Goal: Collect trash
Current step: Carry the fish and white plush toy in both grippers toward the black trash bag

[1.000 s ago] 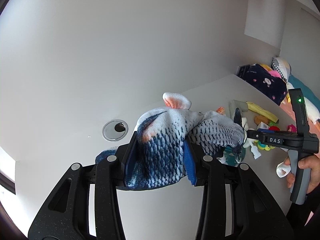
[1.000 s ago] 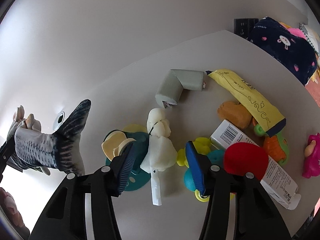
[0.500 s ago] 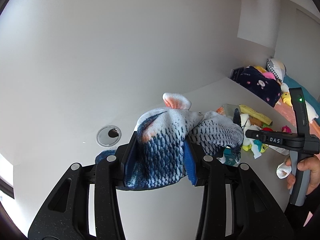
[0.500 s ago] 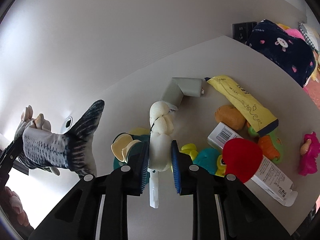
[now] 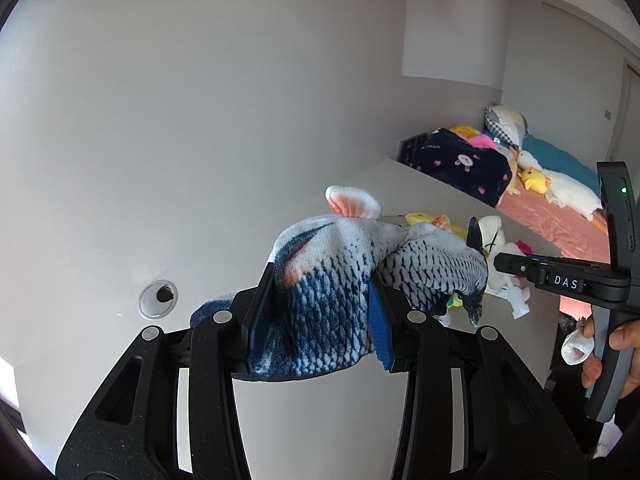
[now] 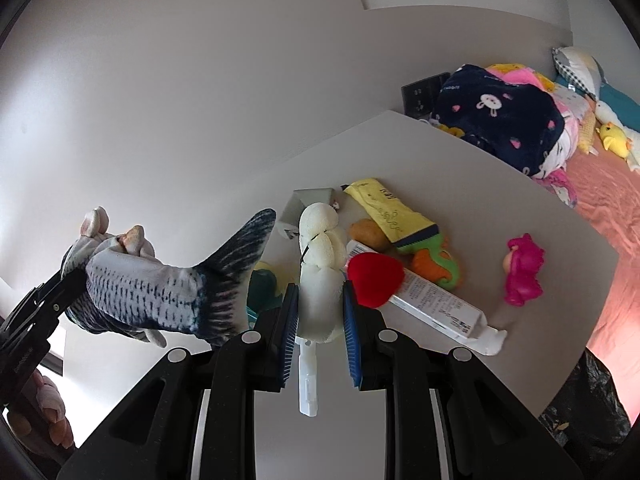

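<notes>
**Fish toy and white brush toy, one in each gripper**

Left gripper [image 5: 318, 320] clamped on plush fish [image 5: 332, 292], blue pads pressed into the scaled body; head end bunched between the jaws, tail [image 6: 240, 240] hanging free to the right, clear of the tabletop [image 6: 460, 184]. Same fish seen from the right wrist view at far left, raised off the surface, with part of a hand [image 6: 44, 408] below it.

Right gripper [image 6: 319, 334] closed on white plush toy [image 6: 320, 264], pads squeezing its lower body; white plastic handle [image 6: 308, 376] sticking out below the jaws toward the camera. Lumpy cream upper part upright above the pads, with a thin dark thread across it. From the left wrist view, right hand [image 5: 608, 356] wrapped round the gripper's grey handle, a bit of white cloth [image 5: 576, 350] tucked under the fingers.

Remaining clutter near the middle of the tabletop: grey angled piece [image 6: 308, 204] toward the far edge, yellow packet [image 6: 384, 208] just beside it, brown lump [image 6: 368, 234] touching the packet's side, orange and green toy [image 6: 436, 264] at the packet's near end, long white tube box [image 6: 440, 308] running toward the near right edge, red heart shape [image 6: 374, 278] over the box's left end, pink figure [image 6: 524, 272] apart, close to the right edge. Teal and yellow pieces [image 6: 262, 284] half hidden behind the fish tail. Round cable hole [image 5: 158, 298] at the left part of the tabletop.

Beyond the far right corner, navy blanket [image 6: 500, 116] with rabbit print heaped on a bed with a pink sheet [image 6: 608, 200].
</notes>
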Action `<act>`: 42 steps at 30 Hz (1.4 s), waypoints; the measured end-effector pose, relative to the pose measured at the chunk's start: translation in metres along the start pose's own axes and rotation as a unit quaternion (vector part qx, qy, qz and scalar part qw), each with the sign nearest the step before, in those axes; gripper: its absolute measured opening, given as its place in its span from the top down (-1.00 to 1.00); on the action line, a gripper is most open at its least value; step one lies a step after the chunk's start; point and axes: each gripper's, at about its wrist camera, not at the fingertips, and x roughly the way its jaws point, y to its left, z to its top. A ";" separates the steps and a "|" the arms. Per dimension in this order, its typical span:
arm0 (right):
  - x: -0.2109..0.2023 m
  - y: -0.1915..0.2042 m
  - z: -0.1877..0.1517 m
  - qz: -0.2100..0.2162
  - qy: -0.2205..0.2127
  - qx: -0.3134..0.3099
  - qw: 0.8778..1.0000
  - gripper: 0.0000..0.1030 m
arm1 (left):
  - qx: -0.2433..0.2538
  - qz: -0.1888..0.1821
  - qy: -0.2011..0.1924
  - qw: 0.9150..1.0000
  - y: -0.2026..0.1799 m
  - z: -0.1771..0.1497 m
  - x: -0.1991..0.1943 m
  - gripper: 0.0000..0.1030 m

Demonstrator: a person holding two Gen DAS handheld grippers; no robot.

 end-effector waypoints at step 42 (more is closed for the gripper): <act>-0.196 -0.179 -0.105 -0.179 -0.113 0.182 0.960 0.55 | 0.178 -0.235 -0.004 0.956 -0.233 -0.001 -0.014 0.13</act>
